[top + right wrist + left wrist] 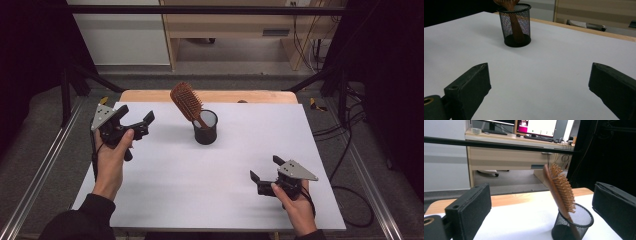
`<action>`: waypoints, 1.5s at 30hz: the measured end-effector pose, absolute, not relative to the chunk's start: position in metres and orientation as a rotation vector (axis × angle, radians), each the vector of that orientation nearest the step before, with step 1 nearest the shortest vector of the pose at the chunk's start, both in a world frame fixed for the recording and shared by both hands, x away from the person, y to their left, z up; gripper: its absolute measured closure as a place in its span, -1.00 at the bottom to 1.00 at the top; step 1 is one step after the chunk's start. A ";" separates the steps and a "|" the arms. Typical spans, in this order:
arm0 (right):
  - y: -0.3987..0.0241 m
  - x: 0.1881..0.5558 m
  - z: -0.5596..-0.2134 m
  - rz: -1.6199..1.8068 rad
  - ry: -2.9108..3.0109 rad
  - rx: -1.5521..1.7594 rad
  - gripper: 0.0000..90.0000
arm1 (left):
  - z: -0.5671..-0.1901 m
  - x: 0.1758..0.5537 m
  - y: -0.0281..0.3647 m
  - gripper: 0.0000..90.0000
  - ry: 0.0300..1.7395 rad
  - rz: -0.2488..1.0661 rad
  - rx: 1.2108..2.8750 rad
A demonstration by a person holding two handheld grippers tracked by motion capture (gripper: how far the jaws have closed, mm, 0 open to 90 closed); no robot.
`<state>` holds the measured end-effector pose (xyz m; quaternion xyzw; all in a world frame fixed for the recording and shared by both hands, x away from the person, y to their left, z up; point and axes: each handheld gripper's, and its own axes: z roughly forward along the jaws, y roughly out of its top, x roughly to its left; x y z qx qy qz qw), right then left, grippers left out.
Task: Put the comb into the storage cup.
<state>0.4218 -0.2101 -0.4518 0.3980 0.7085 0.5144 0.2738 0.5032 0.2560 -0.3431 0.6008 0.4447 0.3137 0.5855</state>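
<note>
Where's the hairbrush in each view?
High view: hairbrush top centre, handle down in the black mesh cup, head leaning left.
Left gripper view: right of centre, bristles facing right.
Right gripper view: top edge, handle inside the cup, head cut off.
Shared landmark: the mesh cup on the white table.

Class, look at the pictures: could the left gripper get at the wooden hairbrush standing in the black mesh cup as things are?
Probably yes. The left gripper is open and faces the wooden hairbrush, which leans out of the black mesh cup; bare white tabletop lies between them.
</note>
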 end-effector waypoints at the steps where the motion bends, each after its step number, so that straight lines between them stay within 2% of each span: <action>1: -0.210 0.422 -0.452 1.383 1.906 1.070 -0.91 | -0.344 0.503 0.257 -0.95 1.039 0.733 1.402; 22: -0.210 0.422 -0.453 1.369 1.912 1.062 -0.91 | -0.372 0.489 0.287 -0.95 1.091 0.758 1.404; 45: -0.211 0.421 -0.452 1.361 1.899 1.053 -0.90 | -0.401 0.458 0.323 -0.95 1.130 0.773 1.379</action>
